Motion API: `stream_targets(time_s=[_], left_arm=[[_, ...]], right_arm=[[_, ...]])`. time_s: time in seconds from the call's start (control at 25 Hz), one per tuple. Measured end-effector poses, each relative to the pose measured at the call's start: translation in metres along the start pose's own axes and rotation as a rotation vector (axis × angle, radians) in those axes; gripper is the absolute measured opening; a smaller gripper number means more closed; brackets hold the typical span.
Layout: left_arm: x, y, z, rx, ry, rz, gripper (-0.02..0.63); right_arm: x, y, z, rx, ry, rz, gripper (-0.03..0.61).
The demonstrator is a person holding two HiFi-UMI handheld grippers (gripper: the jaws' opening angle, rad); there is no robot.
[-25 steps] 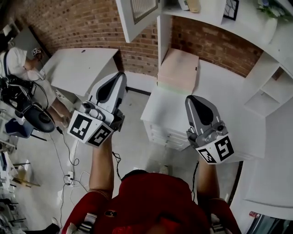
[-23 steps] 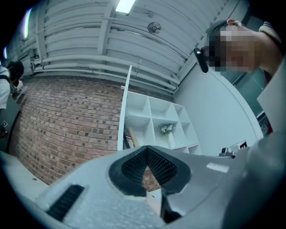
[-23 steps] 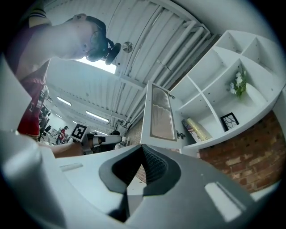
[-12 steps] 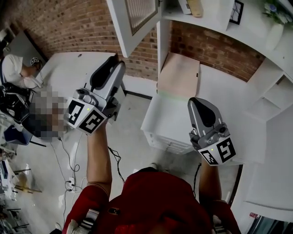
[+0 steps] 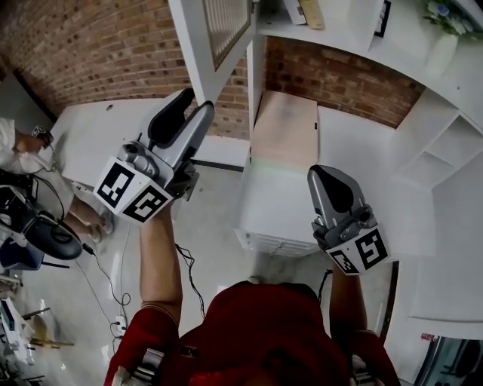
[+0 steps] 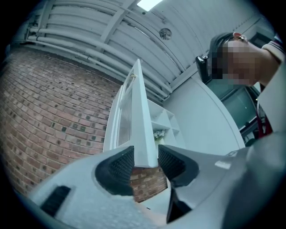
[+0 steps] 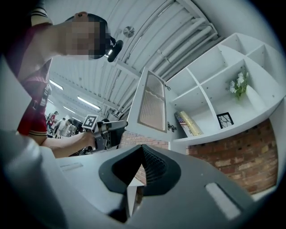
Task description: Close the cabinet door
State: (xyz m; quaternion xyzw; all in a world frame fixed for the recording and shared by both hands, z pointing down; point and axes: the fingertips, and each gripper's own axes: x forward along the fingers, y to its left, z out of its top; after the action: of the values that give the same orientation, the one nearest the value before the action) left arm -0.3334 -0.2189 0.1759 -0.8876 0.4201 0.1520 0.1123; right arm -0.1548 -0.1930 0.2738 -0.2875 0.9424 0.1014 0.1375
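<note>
The white cabinet door [image 5: 215,38] with a ribbed glass pane stands swung out from the wall shelf unit [image 5: 339,22] at the top of the head view. My left gripper [image 5: 195,102] is raised to the door's lower corner. Its jaws are opening, and in the left gripper view the door's edge [image 6: 140,125] stands between the two black pads [image 6: 120,165] with thin gaps on both sides. My right gripper [image 5: 326,175] is lower, over the white drawer unit, with its jaws shut and empty [image 7: 142,150]. The right gripper view shows the open door [image 7: 152,105] and the left gripper [image 7: 105,129] beside it.
A low white drawer unit [image 5: 279,203] stands against the brick wall under the shelves. To the left is a white table [image 5: 98,136] with a seated person [image 5: 19,151] beside it. Cables [image 5: 113,301] lie on the floor. Books and a picture frame [image 7: 225,120] sit on the shelf.
My left gripper has risen toward the door's lower corner and its jaws have gone from shut to apart. The right gripper has shifted slightly and stays shut.
</note>
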Motion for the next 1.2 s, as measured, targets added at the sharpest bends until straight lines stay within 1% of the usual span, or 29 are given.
stream_targets(time_s=[0.16, 0.28, 0.44, 0.68, 0.92, 1.2], left_arm=[[0.008, -0.004, 0.001, -0.01, -0.007, -0.044, 0.143], [0.012, -0.006, 0.001, -0.02, -0.017, -0.035, 0.152], [0.022, -0.012, -0.001, -0.022, -0.021, -0.002, 0.15], [0.043, -0.036, -0.012, 0.021, -0.005, 0.06, 0.156], [0.07, -0.059, -0.018, 0.036, -0.011, 0.117, 0.166], [0.106, -0.081, -0.03, 0.073, 0.02, 0.188, 0.175]], right_arm=[[-0.002, 0.0, -0.005, -0.011, 0.022, -0.033, 0.014], [-0.007, -0.004, -0.004, -0.022, 0.029, -0.047, 0.014], [-0.014, -0.018, -0.004, -0.017, 0.026, -0.064, 0.014], [-0.035, -0.043, -0.009, -0.01, 0.02, -0.046, 0.014], [-0.059, -0.083, 0.005, -0.002, 0.0, -0.049, 0.014], [-0.076, -0.118, 0.01, 0.011, -0.023, -0.02, 0.013]])
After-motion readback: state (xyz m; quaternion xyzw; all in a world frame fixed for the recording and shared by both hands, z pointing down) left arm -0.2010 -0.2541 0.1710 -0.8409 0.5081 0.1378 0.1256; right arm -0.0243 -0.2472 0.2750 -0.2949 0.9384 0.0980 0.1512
